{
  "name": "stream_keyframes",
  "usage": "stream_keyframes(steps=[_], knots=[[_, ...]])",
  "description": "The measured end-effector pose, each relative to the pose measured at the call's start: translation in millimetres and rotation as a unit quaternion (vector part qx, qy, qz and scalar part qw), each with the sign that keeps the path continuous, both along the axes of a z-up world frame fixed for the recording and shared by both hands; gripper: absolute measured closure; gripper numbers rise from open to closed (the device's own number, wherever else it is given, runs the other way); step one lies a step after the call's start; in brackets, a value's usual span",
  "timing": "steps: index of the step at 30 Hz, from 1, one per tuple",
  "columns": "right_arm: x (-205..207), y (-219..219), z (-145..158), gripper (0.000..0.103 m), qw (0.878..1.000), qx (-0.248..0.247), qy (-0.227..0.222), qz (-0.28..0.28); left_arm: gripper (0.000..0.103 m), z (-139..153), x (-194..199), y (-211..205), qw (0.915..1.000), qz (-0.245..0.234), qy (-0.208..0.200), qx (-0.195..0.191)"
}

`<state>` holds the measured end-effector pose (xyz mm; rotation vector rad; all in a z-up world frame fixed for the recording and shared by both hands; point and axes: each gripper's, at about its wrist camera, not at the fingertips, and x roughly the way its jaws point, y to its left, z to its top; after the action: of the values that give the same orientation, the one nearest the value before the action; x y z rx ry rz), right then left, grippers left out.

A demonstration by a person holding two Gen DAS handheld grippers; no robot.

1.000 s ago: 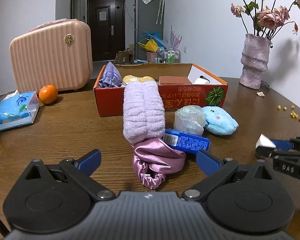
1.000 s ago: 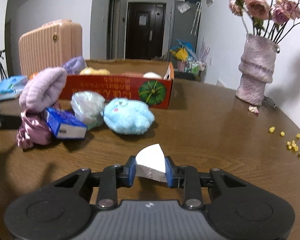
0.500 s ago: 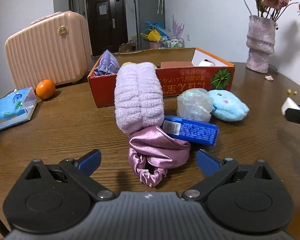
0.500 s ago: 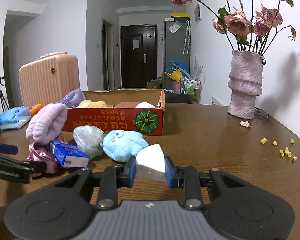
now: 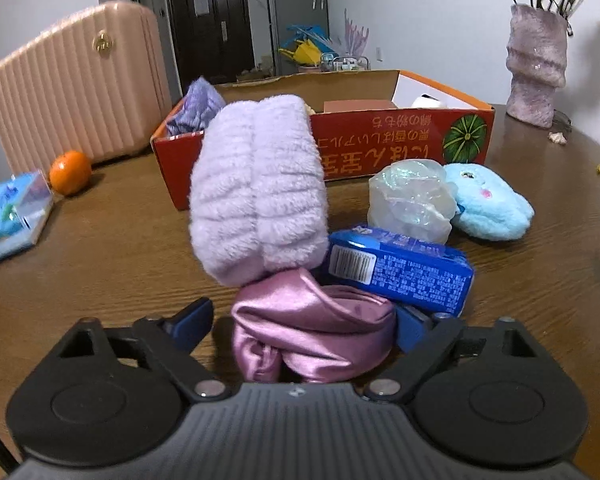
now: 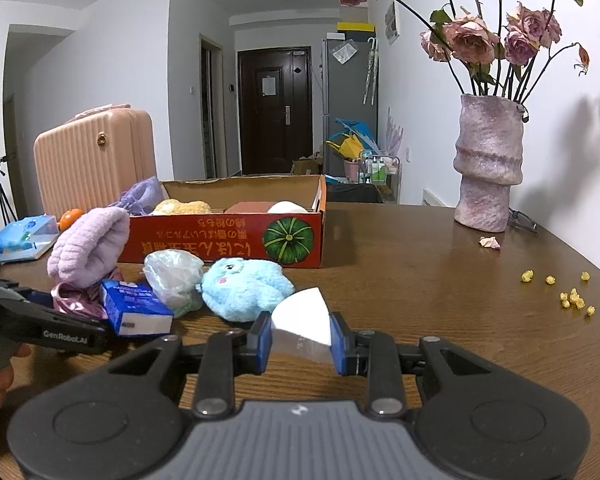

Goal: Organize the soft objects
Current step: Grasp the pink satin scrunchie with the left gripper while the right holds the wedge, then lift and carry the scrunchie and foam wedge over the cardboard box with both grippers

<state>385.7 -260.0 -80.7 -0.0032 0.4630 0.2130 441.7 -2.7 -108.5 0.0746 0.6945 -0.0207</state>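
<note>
A pink satin scrunchie (image 5: 312, 332) lies on the wooden table between the jaws of my left gripper (image 5: 304, 326), which are closing. The right pad is at the fabric and the left pad stands a little off it. A lilac fluffy band (image 5: 256, 192) leans on the scrunchie, and a blue pack (image 5: 400, 272) lies beside it. Behind these are a crumpled clear bag (image 5: 412, 196) and a light blue plush (image 5: 488, 204). The red cardboard box (image 5: 380, 140) behind them holds several soft items. My right gripper (image 6: 300, 340) is shut on a white wedge sponge (image 6: 300, 320) above the table.
A pink suitcase (image 5: 72, 92), an orange (image 5: 70, 166) and a tissue pack (image 5: 12, 212) stand at the left. A purple vase (image 6: 488, 164) with dried roses stands at the back right, with yellow crumbs (image 6: 572, 298) on the table near it.
My left gripper has moved forward and down until the scrunchie sits between its jaws, and the jaws have narrowed. My right gripper has kept its hold on the white wedge and tilted upward.
</note>
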Motion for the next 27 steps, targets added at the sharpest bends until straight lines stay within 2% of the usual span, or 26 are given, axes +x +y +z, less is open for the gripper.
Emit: stream_keyframes(steps=[10, 16, 27], knots=[[0, 0, -1, 0.073, 1.000, -0.002, -0.002, -0.004, 0.059, 3, -4, -1, 0.9998, -0.016, -0.008, -0.013], [-1, -1, -1, 0.073, 1.000, -0.003, -0.003, -0.007, 0.066, 6, -10, 0, 0.9997, -0.015, -0.013, -0.018], [-3, -1, -1, 0.073, 1.000, -0.005, -0.009, -0.011, 0.066, 29, -49, 11, 0.9970, -0.020, -0.045, -0.059]])
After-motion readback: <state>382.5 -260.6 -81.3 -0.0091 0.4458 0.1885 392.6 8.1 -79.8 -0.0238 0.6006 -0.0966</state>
